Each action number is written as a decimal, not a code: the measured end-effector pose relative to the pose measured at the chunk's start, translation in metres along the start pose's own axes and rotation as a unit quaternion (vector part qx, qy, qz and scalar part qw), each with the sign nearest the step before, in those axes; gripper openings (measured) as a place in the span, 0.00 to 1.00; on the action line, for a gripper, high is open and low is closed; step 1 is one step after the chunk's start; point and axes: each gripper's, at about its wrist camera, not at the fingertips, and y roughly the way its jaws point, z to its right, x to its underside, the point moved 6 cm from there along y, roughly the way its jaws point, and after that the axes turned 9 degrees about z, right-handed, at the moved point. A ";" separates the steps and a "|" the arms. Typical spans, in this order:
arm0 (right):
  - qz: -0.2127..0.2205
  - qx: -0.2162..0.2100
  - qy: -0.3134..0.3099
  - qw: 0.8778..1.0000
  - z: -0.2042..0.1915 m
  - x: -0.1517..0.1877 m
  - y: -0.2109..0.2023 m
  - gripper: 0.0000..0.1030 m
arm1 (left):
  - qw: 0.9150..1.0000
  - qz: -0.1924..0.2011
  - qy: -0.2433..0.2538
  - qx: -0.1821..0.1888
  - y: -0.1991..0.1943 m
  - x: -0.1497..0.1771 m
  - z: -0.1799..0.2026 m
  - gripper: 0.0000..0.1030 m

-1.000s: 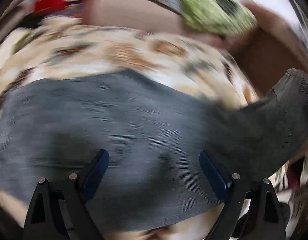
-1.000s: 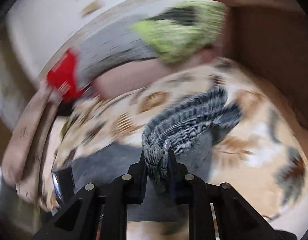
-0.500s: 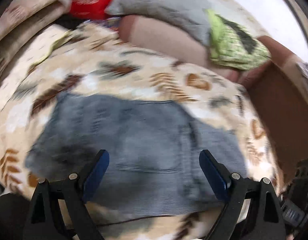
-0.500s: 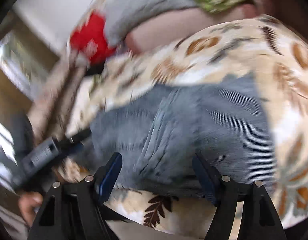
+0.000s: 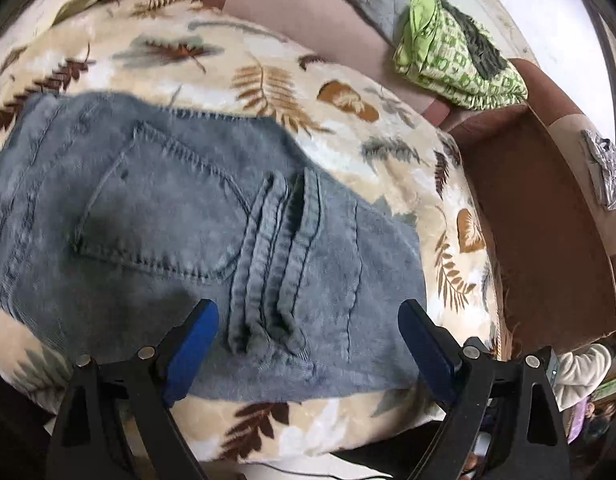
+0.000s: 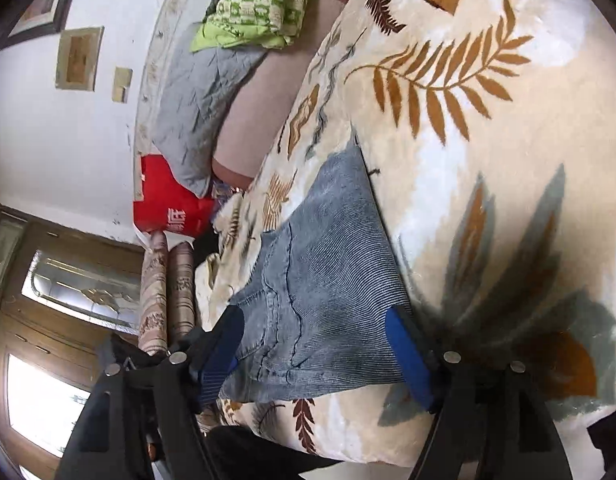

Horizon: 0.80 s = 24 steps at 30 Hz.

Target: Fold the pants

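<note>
The grey-blue corduroy pants [image 5: 168, 200] lie folded flat on a leaf-patterned blanket [image 5: 268, 80], back pocket up, with the hems stacked across the middle. My left gripper [image 5: 306, 312] hangs open over the near edge of the pants, and nothing is between its blue pads. In the right wrist view the pants [image 6: 327, 272] stretch away from the camera. My right gripper [image 6: 313, 316] stands open low over their near end, its pads either side of the cloth without pressing it.
A green patterned cloth [image 5: 455, 56] and a grey pillow [image 6: 196, 96] rest on the brown sofa back. A red bag [image 6: 168, 204] and two rolled patterned cushions [image 6: 168, 292] sit past the far end. The brown sofa arm [image 5: 539, 220] borders the blanket on the right.
My right gripper let go of the bunched pant legs, opened, rolled and sank low beside the pants. The pants now lie flat and folded. The left gripper stayed open.
</note>
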 end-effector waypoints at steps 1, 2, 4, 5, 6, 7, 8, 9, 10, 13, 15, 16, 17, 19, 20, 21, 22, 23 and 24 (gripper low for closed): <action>-0.005 -0.006 -0.002 1.000 -0.001 0.002 0.001 0.74 | 1.000 -0.006 -0.010 0.001 0.002 0.002 -0.001 0.88; -0.011 -0.009 -0.005 1.000 -0.003 0.005 0.001 0.74 | 0.999 -0.015 -0.030 0.002 0.005 0.005 -0.001 0.88; -0.010 -0.019 -0.022 1.000 -0.009 0.007 -0.003 0.74 | 0.999 -0.025 -0.045 0.016 0.005 0.009 0.004 0.78; -0.008 -0.021 -0.031 0.999 -0.013 0.002 -0.014 0.74 | 0.998 -0.027 -0.046 0.017 0.005 0.009 0.008 0.76; -0.005 -0.021 -0.037 0.999 -0.015 0.002 -0.016 0.74 | 0.998 -0.027 -0.043 0.026 0.004 0.009 0.014 0.73; 0.000 -0.024 -0.037 0.999 -0.016 0.001 -0.018 0.74 | 0.998 -0.029 -0.037 0.033 0.004 0.009 0.019 0.73; 0.001 -0.027 -0.034 0.999 -0.017 0.001 -0.021 0.74 | 0.999 -0.030 -0.027 0.029 0.007 0.010 0.024 0.73; 0.003 -0.027 -0.030 0.999 -0.016 0.001 -0.023 0.74 | 0.999 -0.031 -0.024 0.016 0.010 0.011 0.023 0.73; 0.006 -0.026 -0.024 0.999 -0.013 0.000 -0.025 0.74 | 0.999 -0.037 -0.030 0.002 0.014 0.013 0.019 0.73; 0.011 -0.030 -0.017 0.999 -0.010 -0.003 -0.030 0.74 | 0.997 -0.048 -0.051 -0.016 0.021 0.021 0.007 0.73; 0.014 -0.030 -0.016 0.999 -0.009 -0.004 -0.032 0.74 | 0.997 -0.053 -0.048 -0.020 0.028 0.023 0.006 0.73; 0.011 -0.030 -0.013 0.999 -0.008 -0.003 -0.031 0.74 | 0.997 -0.053 -0.049 -0.020 0.032 0.023 0.005 0.70; 0.010 -0.030 -0.012 0.999 -0.008 -0.002 -0.031 0.74 | 0.997 -0.056 -0.044 -0.027 0.037 0.024 0.004 0.61; 0.007 -0.027 -0.017 0.999 -0.009 -0.001 -0.030 0.74 | 0.995 -0.077 -0.048 -0.038 0.045 0.028 -0.003 0.10; 0.007 -0.025 -0.021 0.999 -0.010 -0.001 -0.030 0.74 | 0.994 -0.085 -0.062 -0.034 0.047 0.030 -0.009 0.09; 0.010 -0.022 -0.025 0.999 -0.010 -0.002 -0.031 0.74 | 0.994 -0.080 -0.070 -0.033 0.045 0.031 -0.014 0.09; 0.013 -0.016 -0.028 0.999 -0.010 -0.002 -0.033 0.74 | 0.995 -0.068 -0.071 -0.032 0.037 0.030 -0.016 0.09; 0.015 -0.012 -0.030 0.999 -0.010 -0.002 -0.034 0.74 | 0.996 -0.056 -0.067 -0.030 0.030 0.028 -0.014 0.09; 0.016 -0.012 -0.030 0.999 -0.011 -0.002 -0.035 0.74 | 0.997 -0.037 -0.055 -0.029 0.019 0.026 -0.010 0.09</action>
